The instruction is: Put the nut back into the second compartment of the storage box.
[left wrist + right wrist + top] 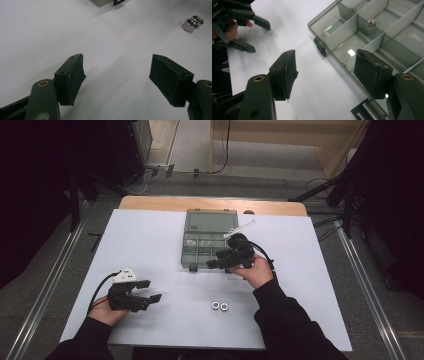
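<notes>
A clear grey compartment box (186, 245) lies open at the middle back of the white table, its lid folded away from me. In the right gripper view a metal nut (371, 23) rests in one compartment of the box (362, 42). My right gripper (214, 260) hovers at the box's front edge, jaws open and empty (325, 72). Two metal nuts (220, 306) lie side by side on the table in front of the box, and they also sit at the upper right in the left gripper view (192, 23). My left gripper (152, 290) rests at the front left, open and empty (117, 75).
The white table top (150, 245) spreads bare between the two hands. A black latch (320, 47) sticks out from the box's front wall. Beyond the table's wooden far edge (210, 202) are cables and dark stands on the floor.
</notes>
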Action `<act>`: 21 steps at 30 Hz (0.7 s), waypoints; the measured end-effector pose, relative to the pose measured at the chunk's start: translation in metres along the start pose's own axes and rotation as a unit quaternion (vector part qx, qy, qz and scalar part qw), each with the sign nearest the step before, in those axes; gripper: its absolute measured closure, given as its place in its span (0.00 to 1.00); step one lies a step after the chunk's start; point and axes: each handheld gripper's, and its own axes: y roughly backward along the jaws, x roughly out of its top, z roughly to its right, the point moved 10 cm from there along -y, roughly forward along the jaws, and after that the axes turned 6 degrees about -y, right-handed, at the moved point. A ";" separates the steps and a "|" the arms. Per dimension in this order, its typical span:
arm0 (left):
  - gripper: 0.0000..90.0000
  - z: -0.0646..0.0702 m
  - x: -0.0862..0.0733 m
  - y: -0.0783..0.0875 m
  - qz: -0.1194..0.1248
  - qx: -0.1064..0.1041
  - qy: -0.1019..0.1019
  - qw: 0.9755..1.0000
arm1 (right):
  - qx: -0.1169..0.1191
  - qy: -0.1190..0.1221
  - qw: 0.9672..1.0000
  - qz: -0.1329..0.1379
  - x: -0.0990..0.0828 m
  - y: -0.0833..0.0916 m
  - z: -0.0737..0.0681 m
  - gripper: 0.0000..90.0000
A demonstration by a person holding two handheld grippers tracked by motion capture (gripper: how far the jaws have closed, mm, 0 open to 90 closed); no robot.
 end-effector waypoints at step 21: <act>0.30 0.000 0.000 0.000 -0.001 0.002 -0.002 1.000 | 0.012 0.001 1.000 -0.020 -0.035 -0.002 -0.011 0.38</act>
